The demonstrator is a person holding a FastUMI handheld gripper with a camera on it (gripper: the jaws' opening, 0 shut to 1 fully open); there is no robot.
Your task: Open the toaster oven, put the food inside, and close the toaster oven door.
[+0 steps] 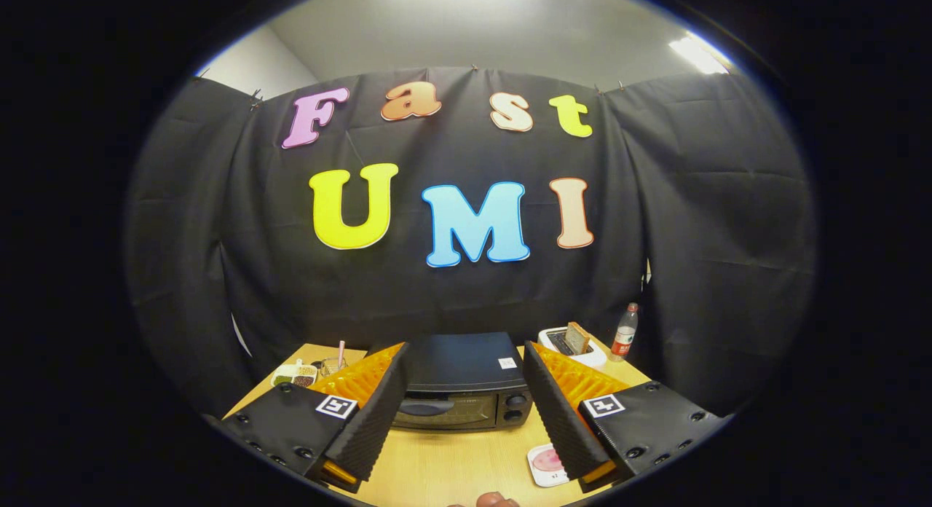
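One door: the toaster oven (pixel 460 390) sits shut on the tabletop (pixel 451 467), straight ahead between the fingers.
Handle: a dark bar across the door's top.
Hand-held gripper (pixel 466 405): spread wide, holding nothing.
Food: a pink item on a white plate (pixel 547 464) by the right finger.
Advice: likely come down level, hook the handle centrally, pull gently.
Beyond: toaster (pixel 573 344), bottle (pixel 624 332).

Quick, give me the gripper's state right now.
Gripper: open, holding nothing; its fingers stand wide apart, with the closed toaster oven just ahead between them.
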